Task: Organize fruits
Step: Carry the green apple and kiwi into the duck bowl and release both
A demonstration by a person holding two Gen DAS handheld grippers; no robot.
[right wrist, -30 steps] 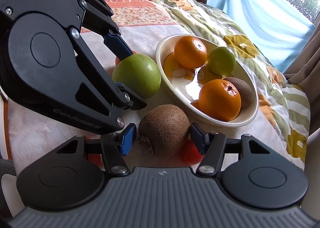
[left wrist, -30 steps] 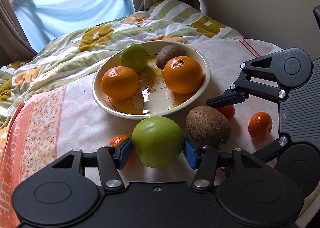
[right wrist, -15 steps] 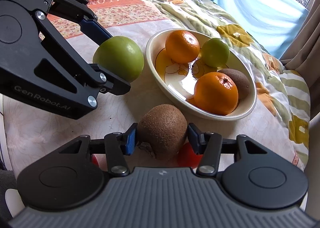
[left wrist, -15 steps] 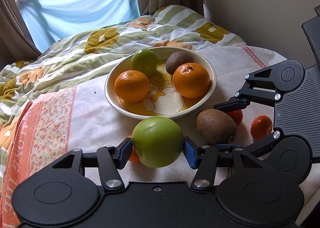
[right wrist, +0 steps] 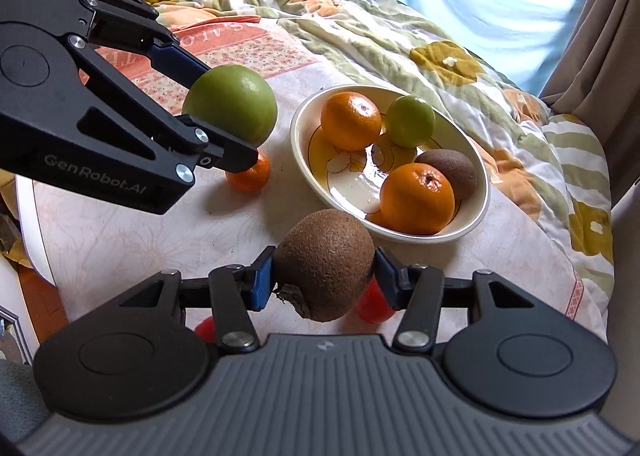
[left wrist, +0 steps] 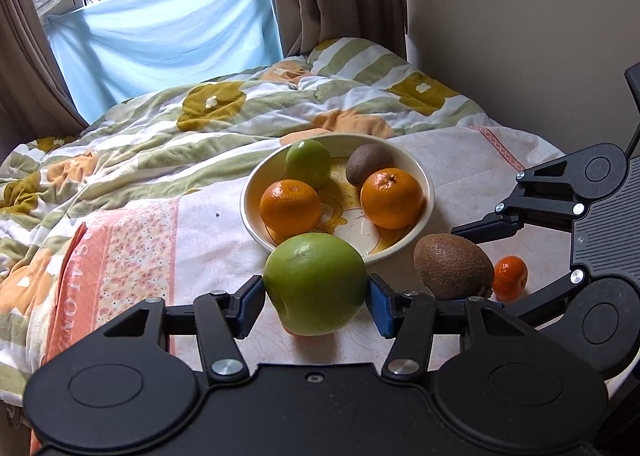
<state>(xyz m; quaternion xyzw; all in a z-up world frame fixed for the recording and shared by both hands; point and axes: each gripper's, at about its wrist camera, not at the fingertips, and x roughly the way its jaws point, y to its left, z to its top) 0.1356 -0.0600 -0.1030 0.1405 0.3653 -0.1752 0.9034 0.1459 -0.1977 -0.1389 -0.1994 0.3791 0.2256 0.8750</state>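
Now — left gripper (left wrist: 316, 293) clamped on green apple (left wrist: 315, 283), between pads | right gripper (right wrist: 325, 279) clamped on kiwi (right wrist: 325, 275) — both clear of bowl (right wrist: 478, 212)

Black left gripper (left wrist: 316, 298), blue pads (silver screws), "GenRobot.AI" lettering

Bed (right wrist: 520, 296), covered by a patterned quilt (left wrist: 200, 136) and pale cloth (right wrist: 140, 232). Laid directly upon it: one fruit-filled bowl (right wrist: 478, 216), small mandarins (left wrist: 510, 278) (right wrist: 250, 176).
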